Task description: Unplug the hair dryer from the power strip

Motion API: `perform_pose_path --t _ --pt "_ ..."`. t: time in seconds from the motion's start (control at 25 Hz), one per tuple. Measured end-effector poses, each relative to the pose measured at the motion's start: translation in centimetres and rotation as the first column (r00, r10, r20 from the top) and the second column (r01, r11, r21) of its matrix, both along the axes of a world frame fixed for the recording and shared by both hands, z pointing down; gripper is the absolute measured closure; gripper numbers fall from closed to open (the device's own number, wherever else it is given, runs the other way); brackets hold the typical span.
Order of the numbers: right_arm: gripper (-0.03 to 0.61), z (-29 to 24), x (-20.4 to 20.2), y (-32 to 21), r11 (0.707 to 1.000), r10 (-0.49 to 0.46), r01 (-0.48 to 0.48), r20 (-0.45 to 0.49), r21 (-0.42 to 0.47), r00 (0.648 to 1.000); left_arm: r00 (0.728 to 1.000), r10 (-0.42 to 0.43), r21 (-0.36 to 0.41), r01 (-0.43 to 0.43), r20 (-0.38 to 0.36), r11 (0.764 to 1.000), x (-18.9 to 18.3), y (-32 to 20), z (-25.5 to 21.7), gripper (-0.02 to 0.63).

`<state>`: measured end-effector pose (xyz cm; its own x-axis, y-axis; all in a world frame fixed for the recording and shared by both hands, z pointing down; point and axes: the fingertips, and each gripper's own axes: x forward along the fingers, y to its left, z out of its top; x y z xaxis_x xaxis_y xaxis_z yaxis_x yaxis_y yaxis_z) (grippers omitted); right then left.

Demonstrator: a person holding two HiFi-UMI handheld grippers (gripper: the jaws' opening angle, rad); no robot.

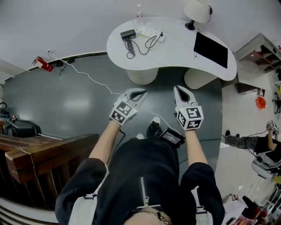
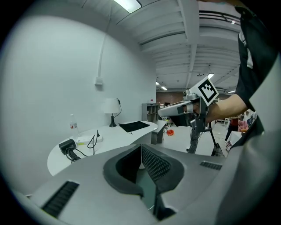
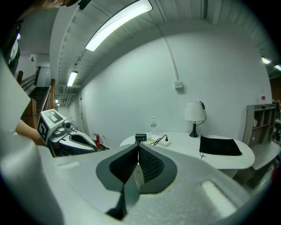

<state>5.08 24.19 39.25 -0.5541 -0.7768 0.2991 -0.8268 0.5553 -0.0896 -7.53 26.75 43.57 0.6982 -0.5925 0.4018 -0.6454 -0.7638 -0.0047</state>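
A black hair dryer (image 1: 128,34) lies on the white curved table (image 1: 175,48) far ahead, its black cord (image 1: 148,43) looping to a white power strip (image 1: 150,32) beside it. Both grippers are held over the floor, well short of the table. My left gripper (image 1: 141,93) is shut with nothing in it, and so is my right gripper (image 1: 179,89). In the left gripper view the hair dryer (image 2: 67,146) and power strip (image 2: 91,139) sit far left, and the right gripper (image 2: 163,111) hovers alongside. In the right gripper view the hair dryer (image 3: 141,137) shows just above my shut jaws.
On the table stand a white lamp (image 1: 197,10), a clear bottle (image 1: 139,12) and a black mat (image 1: 210,49). A thin white cable (image 1: 94,81) runs across the grey floor to a red extinguisher (image 1: 44,64). A wooden railing (image 1: 30,151) is at left, shelving (image 1: 263,55) at right.
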Motion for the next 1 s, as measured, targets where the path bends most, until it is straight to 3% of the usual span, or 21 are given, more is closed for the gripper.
perform_pose_path --t 0.48,1.0 --pt "0.574 0.1 1.3 -8.0 0.996 -0.086 0.086 0.019 -0.004 0.996 0.997 -0.078 -0.013 0.078 0.026 0.997 1.4 -7.0 0.1 0.599" --pt "0.574 0.8 3.0 -12.3 0.993 -0.120 0.120 0.034 -0.014 0.992 0.991 -0.127 -0.016 0.127 0.045 0.992 2.3 -11.2 0.4 0.600"
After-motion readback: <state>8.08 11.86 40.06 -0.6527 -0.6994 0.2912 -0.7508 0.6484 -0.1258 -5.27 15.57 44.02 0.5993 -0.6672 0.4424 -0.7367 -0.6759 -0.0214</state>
